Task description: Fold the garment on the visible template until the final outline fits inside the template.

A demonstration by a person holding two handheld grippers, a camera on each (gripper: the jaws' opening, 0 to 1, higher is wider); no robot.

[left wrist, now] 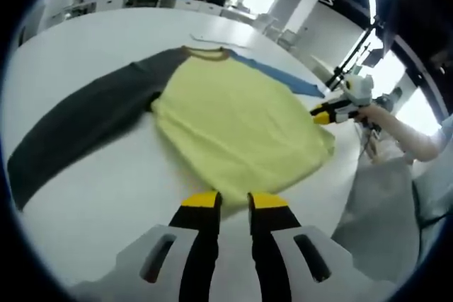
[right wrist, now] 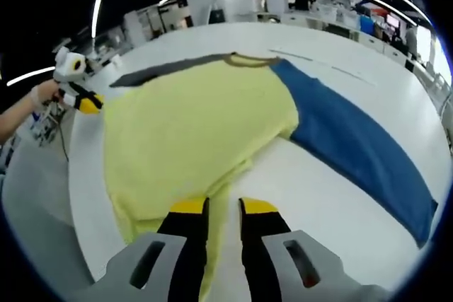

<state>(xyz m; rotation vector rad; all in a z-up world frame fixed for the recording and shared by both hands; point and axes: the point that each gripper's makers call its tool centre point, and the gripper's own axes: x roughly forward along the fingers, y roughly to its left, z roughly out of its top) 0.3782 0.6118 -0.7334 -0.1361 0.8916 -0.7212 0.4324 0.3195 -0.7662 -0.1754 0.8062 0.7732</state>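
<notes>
Spread flat on the white table [left wrist: 106, 196], the garment [left wrist: 241, 125] is a long-sleeved shirt with a pale yellow body, one dark grey sleeve [left wrist: 78, 129] and one blue sleeve [right wrist: 361, 150]. In the left gripper view the yellow body fills the middle of the frame, the grey sleeve runs out to the lower left, and the blue sleeve shows as a thin strip behind the body at the upper right. In the right gripper view the yellow body sits centre-left, the blue sleeve stretches toward the lower right, and the grey one lies along the upper left.

At the bottom of the left gripper view, the left gripper [left wrist: 234, 199] has its yellow-tipped jaws a narrow gap apart, just short of the shirt's hem, with nothing between them. At the bottom of the right gripper view, the right gripper [right wrist: 223, 206] has its jaws likewise slightly parted, and a fold of yellow cloth lies in the gap between them; whether they pinch it I cannot tell.

Each gripper also appears in the other's view, at the shirt's far edge, carried by a person's hand [left wrist: 379, 114]. Thin template lines [right wrist: 333, 67] mark the table beyond the collar. Desks and people fill the room behind.
</notes>
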